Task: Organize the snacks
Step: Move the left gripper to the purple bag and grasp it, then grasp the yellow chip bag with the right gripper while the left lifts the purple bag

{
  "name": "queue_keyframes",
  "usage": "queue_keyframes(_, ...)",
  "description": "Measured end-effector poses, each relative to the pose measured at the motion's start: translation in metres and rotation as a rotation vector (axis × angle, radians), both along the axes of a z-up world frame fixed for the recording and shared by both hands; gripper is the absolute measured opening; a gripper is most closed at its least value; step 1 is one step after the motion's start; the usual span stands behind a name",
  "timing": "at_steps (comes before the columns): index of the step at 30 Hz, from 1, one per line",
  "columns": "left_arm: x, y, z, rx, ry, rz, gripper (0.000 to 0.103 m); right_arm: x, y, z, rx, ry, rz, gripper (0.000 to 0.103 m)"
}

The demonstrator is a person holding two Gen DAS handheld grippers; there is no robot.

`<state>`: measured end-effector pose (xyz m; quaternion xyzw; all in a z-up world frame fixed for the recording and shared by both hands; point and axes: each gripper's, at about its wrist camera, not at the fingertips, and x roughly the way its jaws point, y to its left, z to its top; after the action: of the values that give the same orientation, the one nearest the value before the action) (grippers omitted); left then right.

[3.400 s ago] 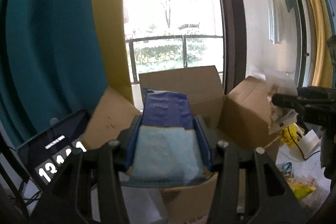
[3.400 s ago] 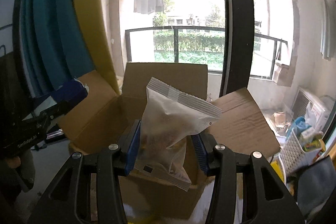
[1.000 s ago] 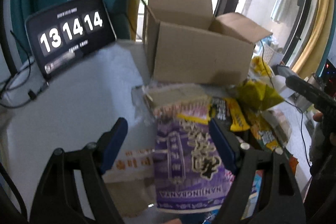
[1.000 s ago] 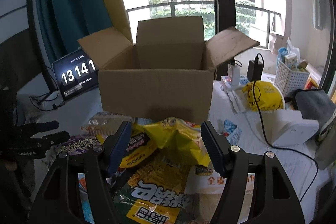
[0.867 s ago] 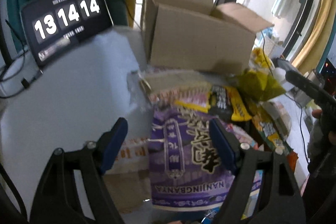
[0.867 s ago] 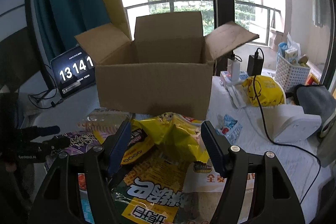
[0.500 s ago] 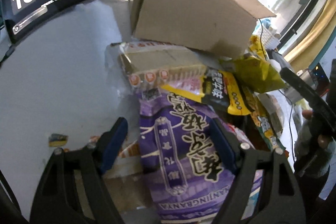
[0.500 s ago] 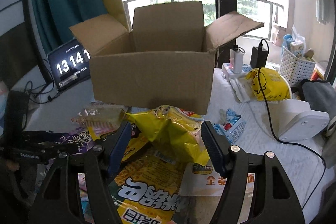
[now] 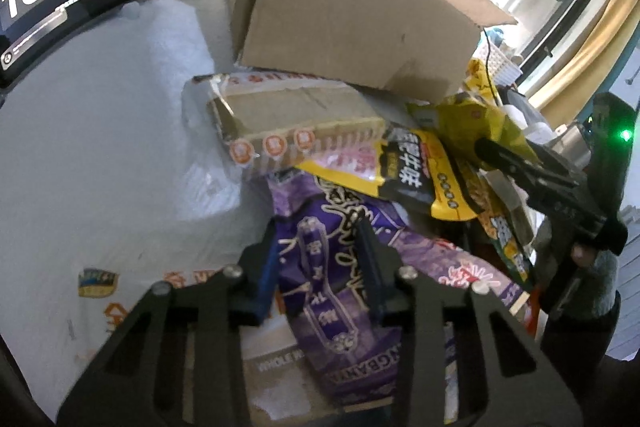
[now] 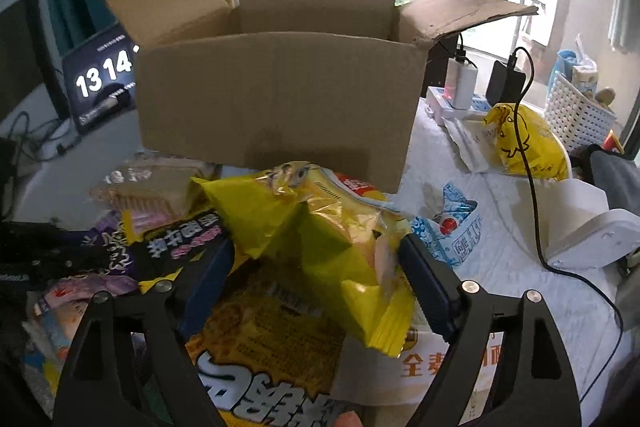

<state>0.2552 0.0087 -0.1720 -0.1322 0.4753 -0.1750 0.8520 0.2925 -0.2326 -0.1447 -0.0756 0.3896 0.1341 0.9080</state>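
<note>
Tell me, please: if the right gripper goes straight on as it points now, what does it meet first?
Most likely the yellow bag lying between the open fingers of the right gripper; depth is unclear.

Matt cardboard box [image 10: 276, 99], glossy plastic snack bags [image 10: 320, 239]

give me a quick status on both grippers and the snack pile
Left gripper just closed, pinching the purple snack bag. Right gripper just widened, open around the yellow bag, no grip. Cardboard box open behind the pile, nothing blocking.
</note>
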Motion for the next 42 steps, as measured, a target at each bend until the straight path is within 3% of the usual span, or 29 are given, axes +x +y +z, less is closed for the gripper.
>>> queue_keyframes(5, 0.005, -0.001, -0.006, -0.028, 0.024, -0.033, 0.038, 0.007, 0.004, -0.006, -0.02, 0.024, 0.001, 0.086)
queue_keyframes(11, 0.014, -0.011, -0.007, -0.001, 0.032, -0.048, 0.046, 0.005, -0.002, -0.001, 0.035, 0.023, 0.007, 0.068)
queue_keyframes(12, 0.015, -0.012, -0.007, -0.002, 0.029, -0.048, 0.046, 0.004, -0.003, 0.001, 0.044, 0.021, 0.009, 0.061)
queue_keyframes(15, 0.016, -0.01, -0.007, -0.01, 0.022, -0.046, 0.042, -0.001, -0.004, 0.006, 0.056, 0.01, 0.019, 0.057)
queue_keyframes(16, 0.016, -0.01, -0.007, -0.011, 0.017, -0.048, 0.032, -0.003, -0.004, 0.008, 0.058, 0.006, 0.027, 0.056)
queue_keyframes(21, 0.006, -0.002, 0.003, -0.035, -0.006, -0.039, 0.02, -0.012, -0.005, 0.02, 0.063, -0.024, 0.045, 0.054)
queue_keyframes(42, -0.071, 0.044, 0.075, -0.056, -0.159, 0.034, 0.015, -0.034, -0.003, 0.081, 0.085, -0.137, 0.077, 0.053)
